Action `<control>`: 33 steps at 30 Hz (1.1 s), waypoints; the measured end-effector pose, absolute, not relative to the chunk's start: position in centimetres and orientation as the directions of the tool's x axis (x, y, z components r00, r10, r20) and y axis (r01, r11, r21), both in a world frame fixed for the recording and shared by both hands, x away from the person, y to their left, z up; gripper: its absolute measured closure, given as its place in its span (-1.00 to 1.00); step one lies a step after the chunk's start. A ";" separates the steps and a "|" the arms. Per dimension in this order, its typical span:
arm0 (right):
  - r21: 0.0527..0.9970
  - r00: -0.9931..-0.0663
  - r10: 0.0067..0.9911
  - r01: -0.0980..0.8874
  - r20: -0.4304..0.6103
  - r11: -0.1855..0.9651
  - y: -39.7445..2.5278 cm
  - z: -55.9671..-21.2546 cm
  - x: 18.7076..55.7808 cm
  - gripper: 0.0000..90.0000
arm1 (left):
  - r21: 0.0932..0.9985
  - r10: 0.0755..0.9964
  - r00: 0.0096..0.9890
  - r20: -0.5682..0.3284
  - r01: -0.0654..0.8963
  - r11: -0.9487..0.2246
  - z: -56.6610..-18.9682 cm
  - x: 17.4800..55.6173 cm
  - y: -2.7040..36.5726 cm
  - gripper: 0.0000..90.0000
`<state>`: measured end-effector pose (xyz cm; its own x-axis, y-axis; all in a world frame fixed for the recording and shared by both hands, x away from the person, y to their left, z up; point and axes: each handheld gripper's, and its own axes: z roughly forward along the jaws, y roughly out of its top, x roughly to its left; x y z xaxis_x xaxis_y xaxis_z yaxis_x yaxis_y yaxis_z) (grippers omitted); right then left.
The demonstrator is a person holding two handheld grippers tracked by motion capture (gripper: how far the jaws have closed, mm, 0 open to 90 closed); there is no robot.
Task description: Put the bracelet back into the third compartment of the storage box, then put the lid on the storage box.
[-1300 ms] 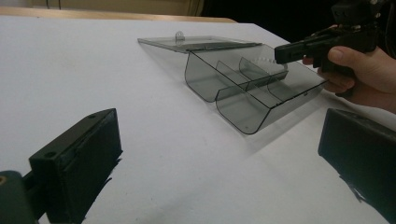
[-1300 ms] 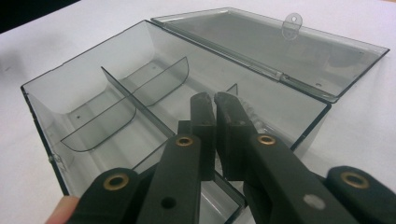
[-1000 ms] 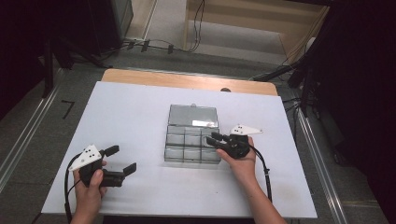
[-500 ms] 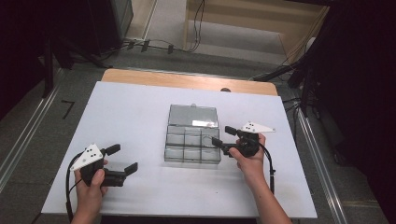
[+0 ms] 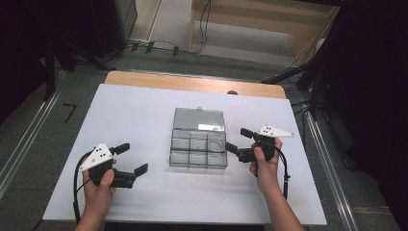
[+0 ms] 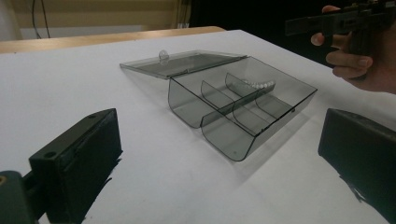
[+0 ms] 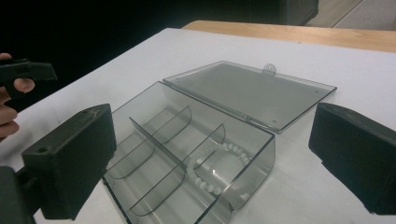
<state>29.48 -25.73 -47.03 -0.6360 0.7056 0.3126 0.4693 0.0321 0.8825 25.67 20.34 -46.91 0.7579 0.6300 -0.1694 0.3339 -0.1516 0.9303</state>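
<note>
Box [image 5: 198,144]: open, beads [image 7: 210,168] in one compartment | right gripper [image 5: 239,141]: drawn back beside box, wide, empty | left gripper [image 5: 131,159]: wide, empty

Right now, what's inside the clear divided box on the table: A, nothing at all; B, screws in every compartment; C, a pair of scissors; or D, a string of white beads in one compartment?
D: the right gripper view shows a string of white beads curled in one compartment of the open box.
</note>
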 end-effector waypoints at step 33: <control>0.877 -0.639 0.702 0.479 0.314 0.044 -25.9 -46.8 30.5 -1.00 | 0.912 0.597 0.770 -0.225 0.382 -0.148 -44.9 32.7 14.5 -1.00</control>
<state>30.46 -25.92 -46.77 -0.6391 0.7023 0.3137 0.4791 0.0445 0.8766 32.67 14.53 -44.92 0.7702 0.5966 -0.2254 0.3817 -0.1481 0.9123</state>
